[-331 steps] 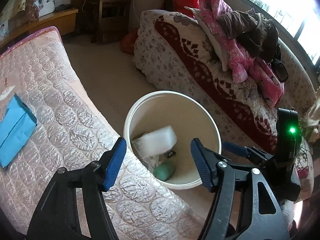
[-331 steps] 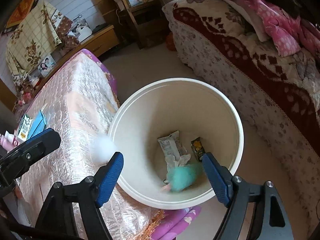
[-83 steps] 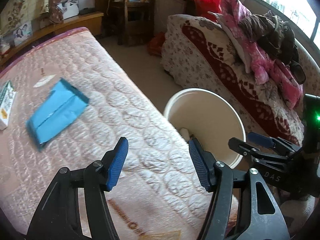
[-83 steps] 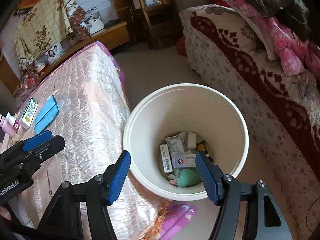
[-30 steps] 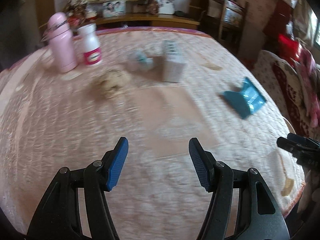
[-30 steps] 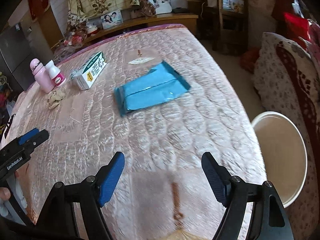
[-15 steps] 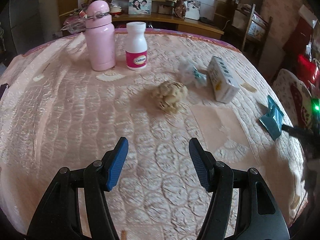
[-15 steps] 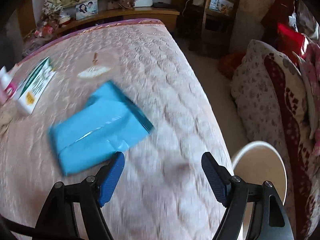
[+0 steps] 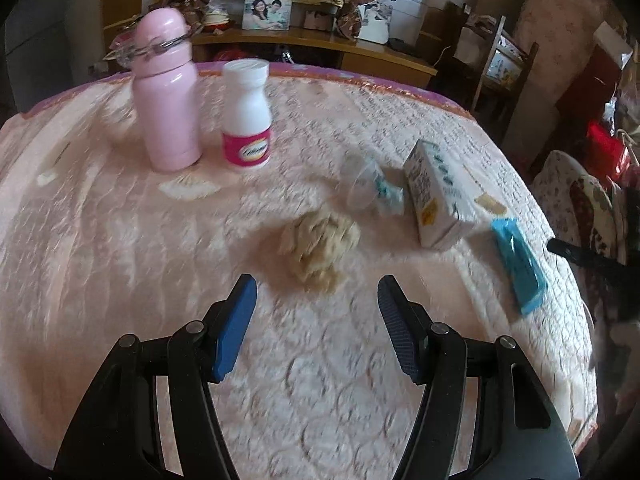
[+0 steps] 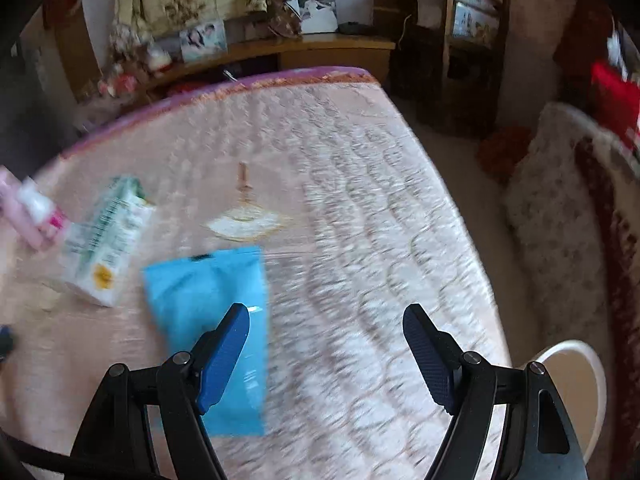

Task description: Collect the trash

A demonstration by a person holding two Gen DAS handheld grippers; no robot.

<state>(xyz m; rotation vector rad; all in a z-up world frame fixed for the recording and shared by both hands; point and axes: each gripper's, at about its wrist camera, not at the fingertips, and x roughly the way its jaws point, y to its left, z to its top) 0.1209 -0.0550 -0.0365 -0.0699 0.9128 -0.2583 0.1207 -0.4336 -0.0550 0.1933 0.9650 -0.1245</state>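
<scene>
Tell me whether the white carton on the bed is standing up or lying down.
Lying down: the white carton rests on a long side on the quilted bed cover, beside the blue packet.

My black left gripper with blue pads [image 9: 314, 292] hangs tilted downward, jaws apart, nothing between them. My matching right gripper [image 10: 326, 320] tilts likewise, jaws wide, empty.

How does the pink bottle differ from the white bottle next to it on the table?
The pink bottle is taller and broader than the white bottle. The pink one is a single plain colour with a rounded top and a metal chain at its neck; the white one has a flat cap and a pink label band near its base. Both stand upright, side by side.
</scene>
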